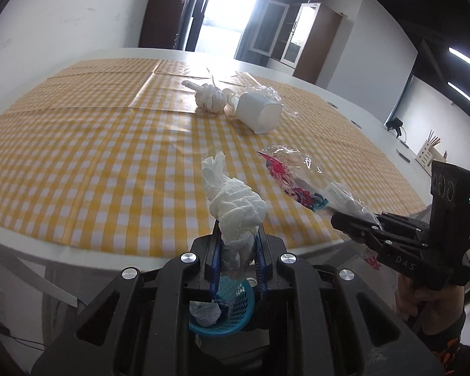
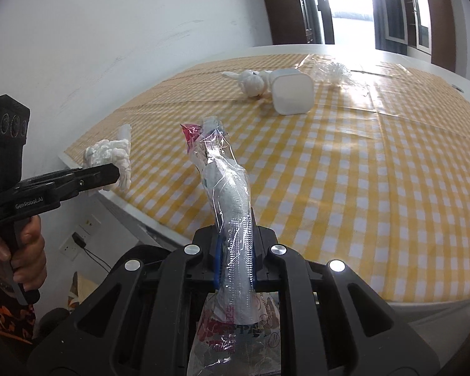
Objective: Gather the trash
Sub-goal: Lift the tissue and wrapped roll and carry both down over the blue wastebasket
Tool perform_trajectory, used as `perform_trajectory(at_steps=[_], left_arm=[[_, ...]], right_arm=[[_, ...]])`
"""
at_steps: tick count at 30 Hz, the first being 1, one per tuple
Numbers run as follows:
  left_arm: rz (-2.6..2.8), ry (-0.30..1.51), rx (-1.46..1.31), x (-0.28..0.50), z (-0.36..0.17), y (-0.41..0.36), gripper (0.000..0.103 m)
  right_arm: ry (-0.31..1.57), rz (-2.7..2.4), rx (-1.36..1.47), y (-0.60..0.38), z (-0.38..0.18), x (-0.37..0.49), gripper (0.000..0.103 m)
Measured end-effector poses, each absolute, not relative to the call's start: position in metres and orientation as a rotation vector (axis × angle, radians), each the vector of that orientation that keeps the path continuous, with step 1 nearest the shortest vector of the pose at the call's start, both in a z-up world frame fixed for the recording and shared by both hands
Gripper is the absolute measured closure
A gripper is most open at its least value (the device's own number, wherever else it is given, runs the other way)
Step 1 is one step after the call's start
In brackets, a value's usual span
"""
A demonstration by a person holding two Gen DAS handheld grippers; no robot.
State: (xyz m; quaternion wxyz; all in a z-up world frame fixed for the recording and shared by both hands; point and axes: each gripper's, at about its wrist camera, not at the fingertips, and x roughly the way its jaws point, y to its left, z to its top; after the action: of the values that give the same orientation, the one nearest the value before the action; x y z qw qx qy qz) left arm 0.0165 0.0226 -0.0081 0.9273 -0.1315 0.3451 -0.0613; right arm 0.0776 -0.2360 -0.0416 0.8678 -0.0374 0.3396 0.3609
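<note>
L gripper (image 1: 237, 250) clamped on crumpled tissue (image 1: 235, 200), R gripper (image 2: 235, 250) on plastic wrapper (image 2: 225, 181), both near table edge, above blue basket (image 1: 235, 307). Light, soft, wrapper prob slippery; grip mid-bunch.

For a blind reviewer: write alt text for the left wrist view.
The left gripper pinches a crumpled white tissue above a blue basket, beside a yellow checked table. At right, the right gripper holds a clear plastic wrapper; a white cup lies farther back.
</note>
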Motion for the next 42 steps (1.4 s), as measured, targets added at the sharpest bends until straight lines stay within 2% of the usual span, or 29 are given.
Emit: perform_trajectory(at_steps=[11, 19, 31, 42], left_arm=[[-0.164, 0.769, -0.244, -0.047, -0.042, 0.010, 0.086], [-0.160, 0.849, -0.243, -0.062, -0.076, 0.001, 0.086], [-0.159, 0.992, -0.267, -0.022, -0.146, -0.003, 0.086], [-0.112, 1.198, -0.344, 0.049, -0.251, 0.008, 0.086]], right_arm=[[0.773, 0.830, -0.130, -0.242, -0.072, -0.002, 0.092], [0.852, 0.838, -0.164, -0.241, -0.107, -0.028, 0.092], [1.021, 0.732, -0.157, -0.236, -0.175, 0.010, 0.093], [1.243, 0.641, -0.091, -0.226, -0.256, 0.077, 0.092]])
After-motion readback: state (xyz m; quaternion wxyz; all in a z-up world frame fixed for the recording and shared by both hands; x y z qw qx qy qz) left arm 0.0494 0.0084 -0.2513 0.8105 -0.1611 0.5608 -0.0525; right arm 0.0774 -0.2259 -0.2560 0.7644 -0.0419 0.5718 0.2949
